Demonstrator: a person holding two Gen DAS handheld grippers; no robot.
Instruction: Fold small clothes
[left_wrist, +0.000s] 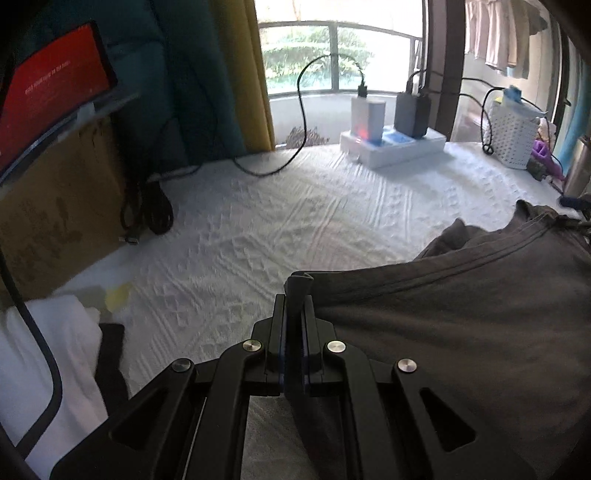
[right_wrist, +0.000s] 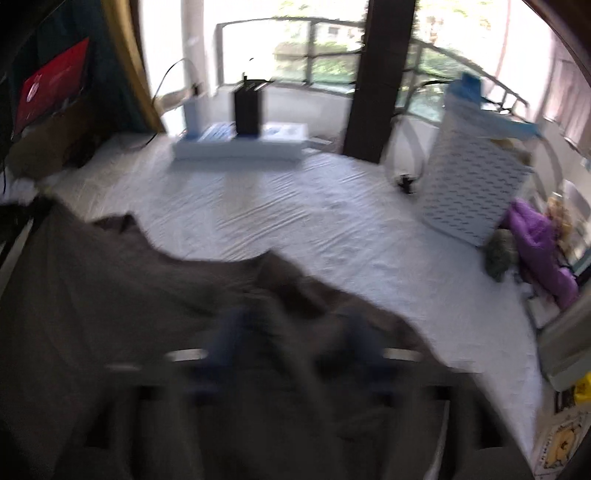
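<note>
Black left gripper (left_wrist: 298, 295) linkage, silver screws, blue-lined jaws

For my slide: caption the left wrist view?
Left tool pinching the grey shirt's edge above a white sheet.

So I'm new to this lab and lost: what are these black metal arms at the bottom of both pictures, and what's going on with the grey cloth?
Those are hand-held grippers; a person holds one in each hand, each with a camera looking along its fingers. The sharp picture is from the left gripper, whose jaws are shut on a folded edge of the grey shirt. The blurred picture is from the right gripper; its jaws appear open, with the shirt lying over them. Both views show a white bed sheet, a white basket and charger boxes.
</note>
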